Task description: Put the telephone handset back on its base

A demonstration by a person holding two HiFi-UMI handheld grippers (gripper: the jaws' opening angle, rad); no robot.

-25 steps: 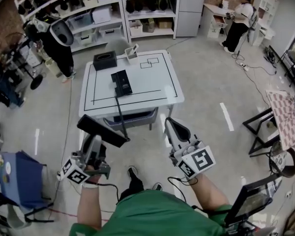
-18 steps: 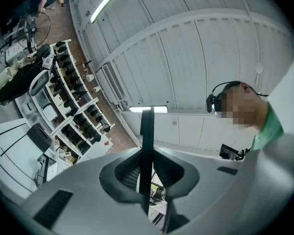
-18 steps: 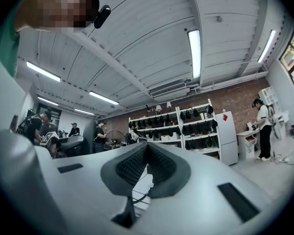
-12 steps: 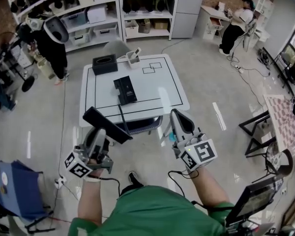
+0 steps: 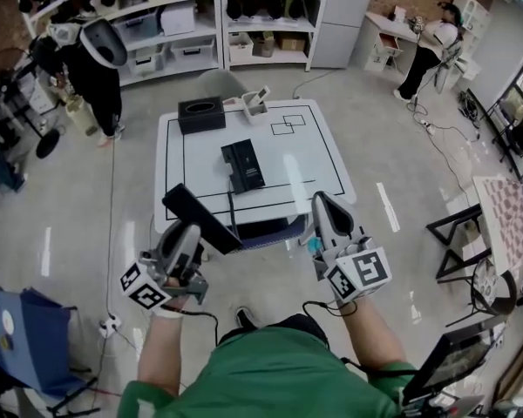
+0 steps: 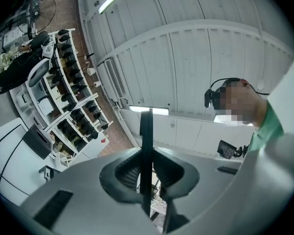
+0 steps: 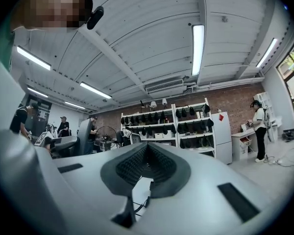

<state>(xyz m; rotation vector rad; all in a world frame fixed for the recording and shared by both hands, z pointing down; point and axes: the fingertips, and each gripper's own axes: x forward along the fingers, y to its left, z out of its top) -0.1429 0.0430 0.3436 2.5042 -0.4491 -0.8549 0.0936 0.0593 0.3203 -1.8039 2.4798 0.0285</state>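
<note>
The black telephone base point(image 5: 244, 165) lies near the middle of the white table point(image 5: 318, 159). Its black handset point(image 5: 200, 219) is held off the table's near edge, tilted, with my left gripper point(image 5: 185, 238) shut on it. A dark cord point(image 5: 230, 205) runs from the handset up to the base. In the left gripper view the handset point(image 6: 146, 151) shows edge-on as a thin black bar clamped in my left gripper point(image 6: 146, 180). My right gripper point(image 5: 325, 209) hovers right of the handset, before the table's front edge, shut and empty; in its own view the right gripper point(image 7: 146, 163) has its pads closed together.
A black box point(image 5: 200, 114) and a white holder point(image 5: 254, 103) stand at the table's far edge. Shelving point(image 5: 200, 24) lines the back wall. One person point(image 5: 87, 59) stands at the far left, another point(image 5: 431, 42) at the far right. A blue bin point(image 5: 26, 338) sits at my left.
The table has come nearer in the head view. Both grippers have shifted forward and right toward its front edge, the handset still clamped in the left one.
</note>
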